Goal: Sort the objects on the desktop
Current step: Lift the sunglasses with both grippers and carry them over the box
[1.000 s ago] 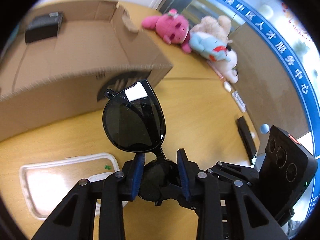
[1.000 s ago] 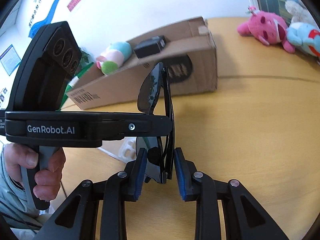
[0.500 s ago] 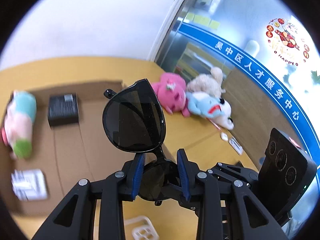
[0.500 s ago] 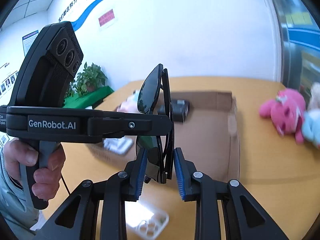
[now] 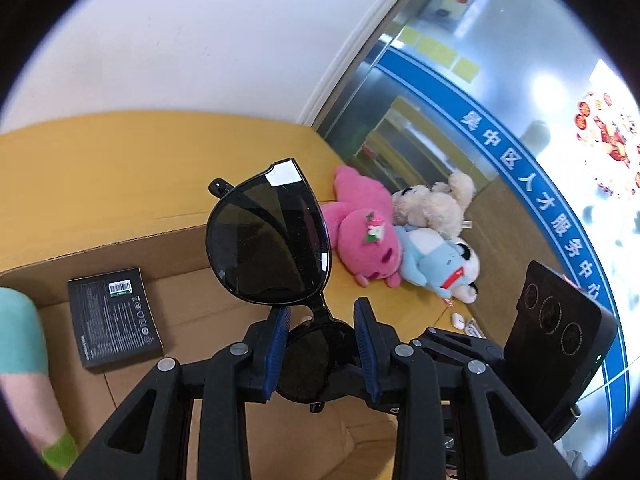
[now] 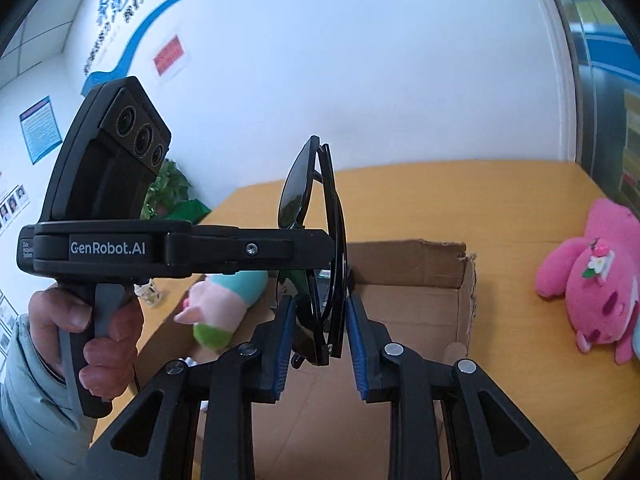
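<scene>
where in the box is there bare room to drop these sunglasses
Bare floor of the box lies right of the black packet, running to its torn right wall. The left end is crowded by that packet and a plush.

Black gripper (image 6: pixel 316 332) (blue pads (image 6: pixel 285 344))

Each camera looks forward and downward along its own tongs, close over the cardboard box (image 5: pixel 192 320). Both views share the box (image 6: pixel 400 308), sunglasses (image 5: pixel 268 240) and pink plush toy (image 6: pixel 596 280).
</scene>
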The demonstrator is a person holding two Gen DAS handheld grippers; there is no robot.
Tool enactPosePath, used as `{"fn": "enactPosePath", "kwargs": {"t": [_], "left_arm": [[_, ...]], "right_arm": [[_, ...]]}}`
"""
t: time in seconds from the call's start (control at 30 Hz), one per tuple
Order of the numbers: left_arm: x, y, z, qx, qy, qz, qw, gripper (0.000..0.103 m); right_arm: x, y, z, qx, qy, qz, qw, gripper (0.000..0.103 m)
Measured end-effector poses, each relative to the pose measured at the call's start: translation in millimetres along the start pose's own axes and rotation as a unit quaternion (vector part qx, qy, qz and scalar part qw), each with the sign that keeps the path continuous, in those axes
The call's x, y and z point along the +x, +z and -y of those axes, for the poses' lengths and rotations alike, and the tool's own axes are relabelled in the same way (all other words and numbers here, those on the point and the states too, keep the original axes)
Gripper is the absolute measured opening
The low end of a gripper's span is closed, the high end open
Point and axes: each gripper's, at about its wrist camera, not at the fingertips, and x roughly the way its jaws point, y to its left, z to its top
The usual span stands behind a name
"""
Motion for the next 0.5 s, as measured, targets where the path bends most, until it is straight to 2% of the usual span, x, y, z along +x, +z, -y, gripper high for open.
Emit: {"fn": "enactPosePath", "kwargs": {"t": [0.2, 0.27, 0.37, 0.47, 0.5], "left_arm": [[70.3, 9.6, -52.3, -0.052, 0.007, -0.059, 0.9969, 0.031], [94.7, 7.8, -66.4, -0.068, 0.012, -0.080, 0.9944, 0.031], [121.1, 5.2, -86.4, -0.097, 0.002, -0.103, 0.9899, 0.031], [140.8, 0.8, -96.8, -0.104, 0.000, -0.124, 0.9868, 0.031], [147.2, -1.1, -97.2, -0.102, -0.001, -0.134, 0.9857, 0.031]], "right_arm": [[72.1, 3.6, 45.8, 0.056, -0.015, -0.076, 0.995, 0.025], [95.3, -1.1, 60.5, 0.089, -0.025, -0.107, 0.990, 0.025], [118.4, -10.3, 69.1, 0.109, -0.042, -0.140, 0.983, 0.026], [136.5, -18.6, 82.8, 0.124, -0.057, -0.164, 0.977, 0.026], [139.3, -19.1, 82.6, 0.117, -0.067, -0.165, 0.977, 0.018]]}}
